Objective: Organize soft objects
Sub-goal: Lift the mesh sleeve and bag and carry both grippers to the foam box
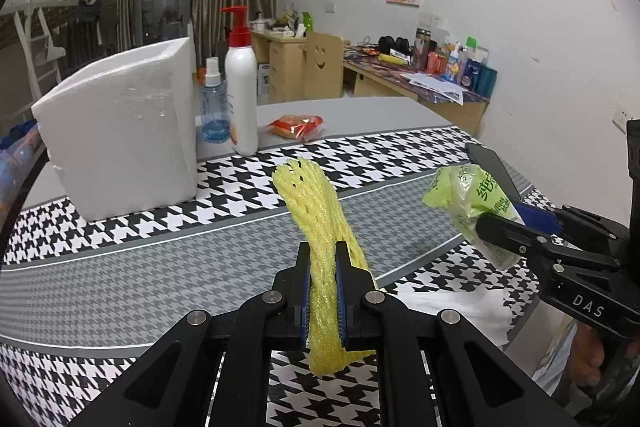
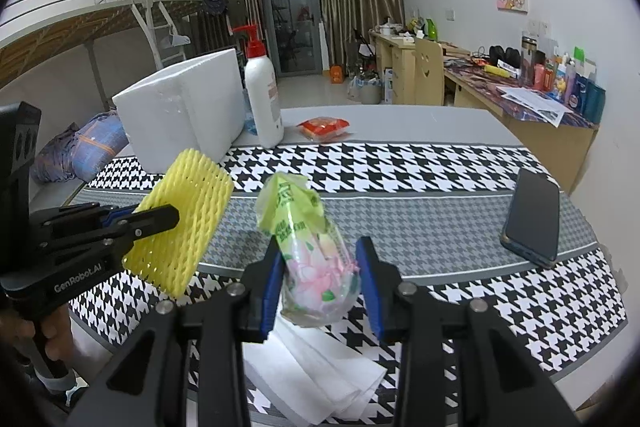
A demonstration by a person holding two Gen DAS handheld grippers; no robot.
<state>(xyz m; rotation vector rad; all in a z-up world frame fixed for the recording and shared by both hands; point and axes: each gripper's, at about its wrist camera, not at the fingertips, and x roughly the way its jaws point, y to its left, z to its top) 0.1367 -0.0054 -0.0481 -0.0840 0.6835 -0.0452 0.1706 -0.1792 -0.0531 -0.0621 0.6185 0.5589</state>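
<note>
My left gripper (image 1: pixel 323 261) is shut on a yellow foam net sleeve (image 1: pixel 306 201), which is squeezed flat between the blue pads and sticks up above the table. From the right wrist view the same yellow net (image 2: pixel 182 227) hangs in the left gripper (image 2: pixel 162 219) at the left. My right gripper (image 2: pixel 320 255) is shut on a crumpled green and clear plastic packet (image 2: pixel 304 239) and holds it off the houndstooth cloth (image 2: pixel 400 167). The packet (image 1: pixel 468 199) and the right gripper (image 1: pixel 510 225) also appear at the right of the left wrist view.
A white foam box (image 1: pixel 120 131), a white pump bottle (image 1: pixel 242 87), a blue spray bottle (image 1: pixel 214 107) and a red snack packet (image 1: pixel 296 127) stand at the table's far side. A dark phone (image 2: pixel 532 219) lies at the right. White folded tissues (image 2: pixel 320 379) lie below the right gripper.
</note>
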